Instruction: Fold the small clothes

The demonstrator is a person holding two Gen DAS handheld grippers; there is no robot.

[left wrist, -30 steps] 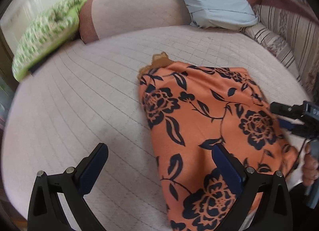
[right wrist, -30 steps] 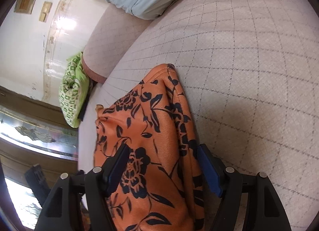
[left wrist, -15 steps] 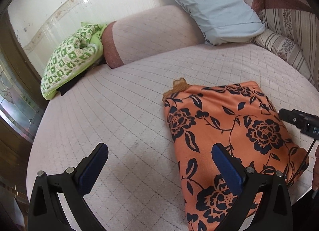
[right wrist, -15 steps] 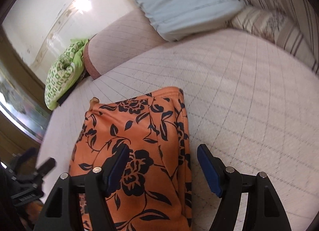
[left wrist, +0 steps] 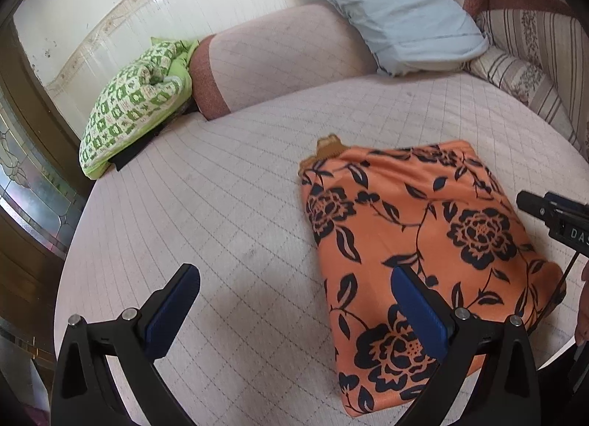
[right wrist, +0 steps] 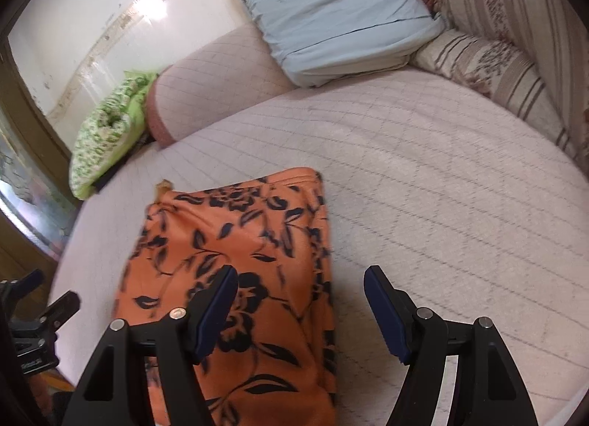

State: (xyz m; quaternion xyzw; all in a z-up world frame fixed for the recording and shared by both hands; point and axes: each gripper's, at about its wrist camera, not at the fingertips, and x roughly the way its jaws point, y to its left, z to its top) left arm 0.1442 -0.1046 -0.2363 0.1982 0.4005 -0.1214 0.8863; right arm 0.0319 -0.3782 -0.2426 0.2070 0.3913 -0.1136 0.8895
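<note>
Garment: one orange garment (left wrist: 412, 242) with a black flower print lies folded into a flat rectangle on the bed (left wrist: 228, 205), near its front edge; a small tan scalloped bit pokes out at its far left corner.
Left tongs: the left tongs (left wrist: 294, 301) hang above the bed with jaws wide apart and nothing between the pads; the blue pad on the garment's side overlaps the garment's near left part in view, the other pad sits over bare quilt. Contact with the cloth cannot be told.
Right tongs: the right tongs (right wrist: 300, 310) also stand wide apart, gripping nothing; one pad shows over the garment's right part, the other over bare quilt beside its right edge.
Cross view: a tip of the right tongs shows at the right edge of the left wrist view, beside the garment.
Containers: no container shows in either view.
Count: one garment, two tongs, one light blue pillow (right wrist: 331, 10), one green patterned cushion (left wrist: 136, 102), one pink bolster (left wrist: 272, 58), striped pillows (right wrist: 489, 58) at the right.
</note>
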